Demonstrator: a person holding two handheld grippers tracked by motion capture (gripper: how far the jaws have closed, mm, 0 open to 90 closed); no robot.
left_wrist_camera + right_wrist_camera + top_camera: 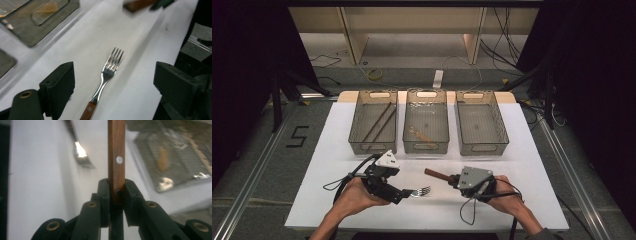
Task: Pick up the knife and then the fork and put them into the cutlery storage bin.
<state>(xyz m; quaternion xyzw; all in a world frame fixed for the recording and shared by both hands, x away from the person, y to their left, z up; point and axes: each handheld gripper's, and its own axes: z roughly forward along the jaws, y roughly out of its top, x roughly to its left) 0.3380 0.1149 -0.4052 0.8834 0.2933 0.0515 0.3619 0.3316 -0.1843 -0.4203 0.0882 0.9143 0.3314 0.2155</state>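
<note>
A fork (421,191) with a wooden handle lies flat on the white table top (512,200). My left gripper (406,193) stands open around it, and in the left gripper view the fork (108,72) lies between the two wide-apart jaws of my left gripper (115,82) without touching them. My right gripper (453,180) is shut on a utensil's wooden handle (434,174), which sticks out to the left above the table. In the right gripper view the handle (116,150), with a silver rivet, rises straight from my right gripper (117,188). The utensil's other end is hidden.
Three grey bins stand side by side at the back of the table. The left bin (373,147) holds thin brown sticks (379,121), the middle bin (426,148) a wooden-handled utensil (421,134), and nothing shows in the right bin (482,148). Cables lie on the floor beyond.
</note>
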